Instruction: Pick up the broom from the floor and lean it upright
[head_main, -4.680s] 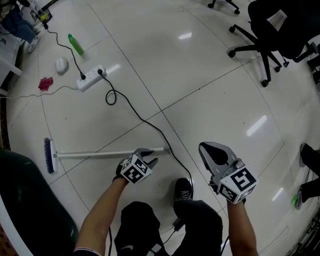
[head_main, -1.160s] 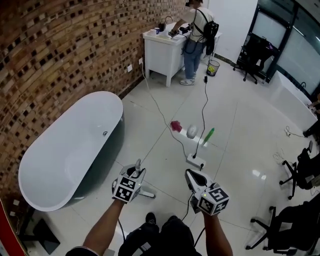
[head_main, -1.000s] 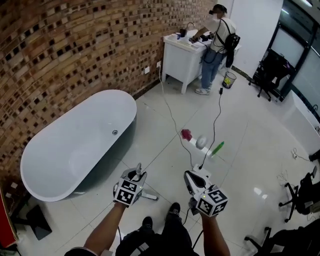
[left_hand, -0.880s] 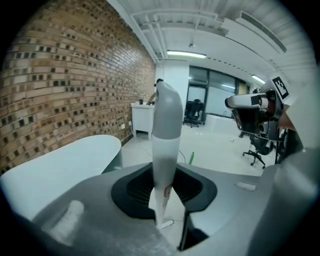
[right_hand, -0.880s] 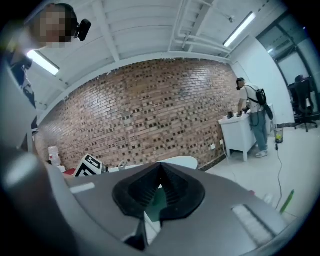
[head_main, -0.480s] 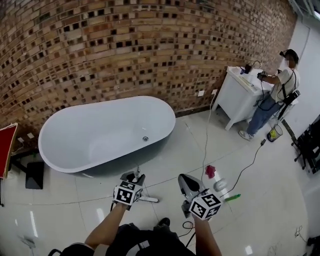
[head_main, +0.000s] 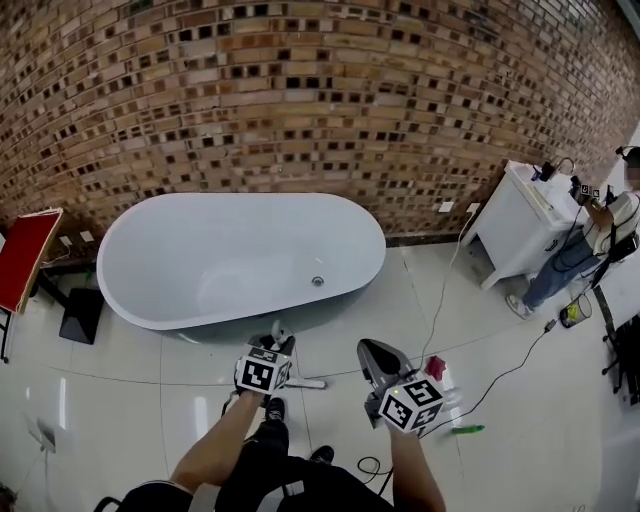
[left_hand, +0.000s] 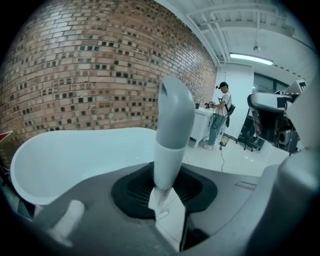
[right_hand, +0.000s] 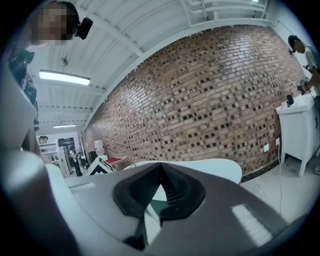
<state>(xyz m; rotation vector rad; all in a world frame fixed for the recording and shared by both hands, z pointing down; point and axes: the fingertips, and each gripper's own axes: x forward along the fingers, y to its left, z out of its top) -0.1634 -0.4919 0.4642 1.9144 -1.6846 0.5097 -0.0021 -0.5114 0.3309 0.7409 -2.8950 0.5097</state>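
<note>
My left gripper (head_main: 268, 362) is shut on the broom's pale grey handle (head_main: 277, 334), which stands upright in it. In the left gripper view the handle (left_hand: 172, 125) rises straight out between the jaws (left_hand: 165, 187), its rounded tip on top. Seen from the head view, the broom's white head (head_main: 303, 382) shows at floor level just right of that gripper. My right gripper (head_main: 372, 352) hovers beside it to the right, apart from the broom. Its jaws (right_hand: 160, 167) meet at the tips with nothing between them.
A white oval bathtub (head_main: 150, 290) stands ahead against a brick wall (head_main: 300, 90). A red table (head_main: 25, 255) and a black stand (head_main: 80, 315) sit at the left. A white cabinet (head_main: 515, 235), a person (head_main: 600, 245), a cable (head_main: 500, 370) and a green bottle (head_main: 467, 430) are at the right.
The view has swung round to face the brick wall, and the bathtub now lies straight ahead. Both grippers have travelled along with it, the left one still holding the broom upright.
</note>
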